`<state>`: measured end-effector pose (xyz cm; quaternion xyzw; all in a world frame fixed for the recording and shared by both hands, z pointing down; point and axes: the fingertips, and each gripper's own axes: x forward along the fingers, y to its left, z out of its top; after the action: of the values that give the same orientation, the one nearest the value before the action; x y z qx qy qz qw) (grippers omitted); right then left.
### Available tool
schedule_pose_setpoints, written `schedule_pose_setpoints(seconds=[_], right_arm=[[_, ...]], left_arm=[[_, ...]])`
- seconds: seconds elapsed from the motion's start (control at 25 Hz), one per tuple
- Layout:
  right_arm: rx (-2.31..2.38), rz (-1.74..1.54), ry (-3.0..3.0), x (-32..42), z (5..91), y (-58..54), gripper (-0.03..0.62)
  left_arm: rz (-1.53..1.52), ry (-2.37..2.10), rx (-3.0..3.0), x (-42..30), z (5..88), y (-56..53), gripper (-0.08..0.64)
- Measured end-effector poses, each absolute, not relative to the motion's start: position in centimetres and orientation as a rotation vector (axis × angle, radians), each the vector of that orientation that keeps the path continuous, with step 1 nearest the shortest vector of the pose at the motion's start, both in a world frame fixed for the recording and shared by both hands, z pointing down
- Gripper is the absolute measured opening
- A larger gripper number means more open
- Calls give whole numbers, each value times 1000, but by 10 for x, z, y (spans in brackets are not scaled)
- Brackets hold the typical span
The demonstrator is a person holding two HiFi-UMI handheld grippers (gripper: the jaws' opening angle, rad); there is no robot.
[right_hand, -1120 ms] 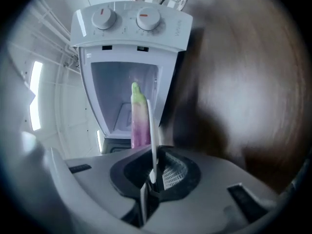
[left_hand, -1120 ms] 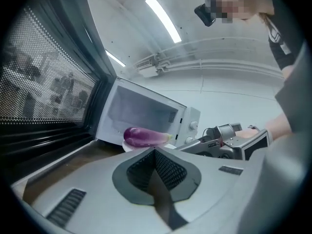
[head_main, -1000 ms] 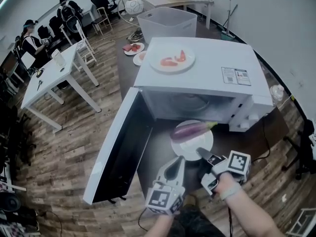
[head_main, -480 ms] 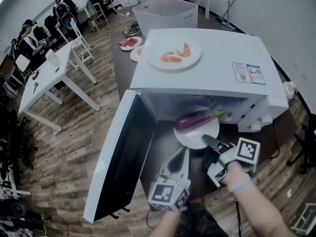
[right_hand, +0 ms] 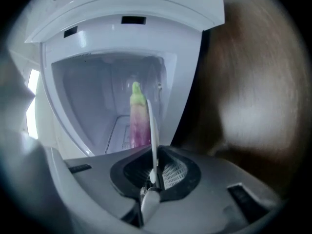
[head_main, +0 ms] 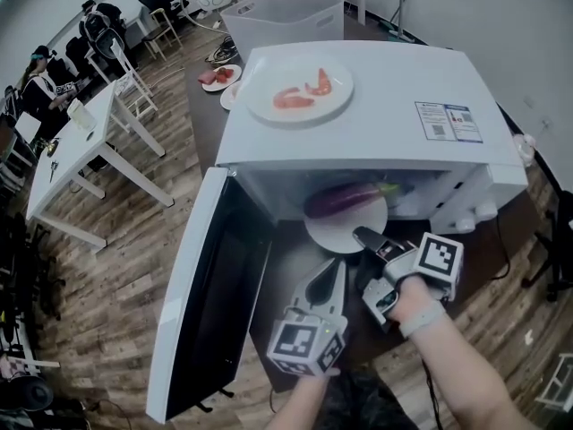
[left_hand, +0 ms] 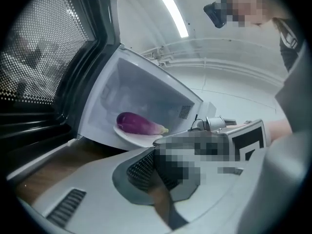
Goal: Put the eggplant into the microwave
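Note:
A purple eggplant (head_main: pixel 345 198) with a green stem lies on a white plate (head_main: pixel 333 233). My right gripper (head_main: pixel 367 238) is shut on the plate's near rim and holds it level at the mouth of the white microwave (head_main: pixel 376 124), whose door (head_main: pixel 210 294) hangs open to the left. The eggplant (right_hand: pixel 139 123) sits just inside the cavity in the right gripper view, with the plate (right_hand: pixel 153 130) edge-on between the jaws of the right gripper (right_hand: pixel 153 174). My left gripper (head_main: pixel 329 276) hovers just left of the plate, shut and holding nothing. The left gripper view shows the eggplant (left_hand: pixel 136 123) ahead.
A plate of red food pieces (head_main: pixel 300 90) rests on top of the microwave. Behind it stand a clear plastic bin (head_main: pixel 282 21) and small plates (head_main: pixel 219 76) on the dark table. A white table (head_main: pixel 81 124) and seated people are at far left.
The right gripper has carried the plate and eggplant forward, from in front of the microwave to its opening. The left gripper has moved forward alongside.

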<state>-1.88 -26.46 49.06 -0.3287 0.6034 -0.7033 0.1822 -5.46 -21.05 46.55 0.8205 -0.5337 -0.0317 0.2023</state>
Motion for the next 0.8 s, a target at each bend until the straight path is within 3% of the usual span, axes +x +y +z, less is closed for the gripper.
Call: schedule_pose_setpoints(seconds=[0.52, 0.68, 0.8], right_arm=[[-938, -1949, 1736, -19, 490, -289, 23], [-944, -1898, 1869, -20, 485, -293, 45], [-920, -1843, 1975, -22, 478, -296, 102]], left_arm=[[-103, -1442, 2224, -53, 470, -241, 2], [-124, -1433, 2212, -51, 469, -248, 2], [-141, -1432, 2190, -51, 470, -253, 2]])
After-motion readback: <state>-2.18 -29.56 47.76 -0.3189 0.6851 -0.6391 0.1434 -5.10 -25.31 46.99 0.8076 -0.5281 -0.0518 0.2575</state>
